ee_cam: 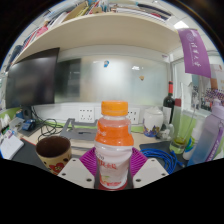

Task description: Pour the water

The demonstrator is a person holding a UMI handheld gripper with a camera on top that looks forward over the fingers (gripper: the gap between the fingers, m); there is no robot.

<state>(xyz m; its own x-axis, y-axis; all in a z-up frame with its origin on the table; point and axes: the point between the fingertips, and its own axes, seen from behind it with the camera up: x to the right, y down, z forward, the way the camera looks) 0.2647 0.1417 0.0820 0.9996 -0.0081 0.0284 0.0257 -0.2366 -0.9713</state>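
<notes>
An upright plastic bottle (113, 147) with an orange cap and a white-and-orange label stands between my gripper's (113, 165) pink-padded fingers. Both pads press against its sides, so the gripper is shut on the bottle. A brown mug (53, 153) with a dark inside sits on the desk to the left of the bottle, a little beyond the left finger (88, 162). The bottle's base is hidden behind the fingers.
A dark monitor (32, 80) stands at the back left with cables below it. Wall sockets (86, 114) are behind the bottle. A white cup (152, 121), a dark bottle (170, 103) and clear bottles (205, 135) crowd the right side under a shelf (100, 30).
</notes>
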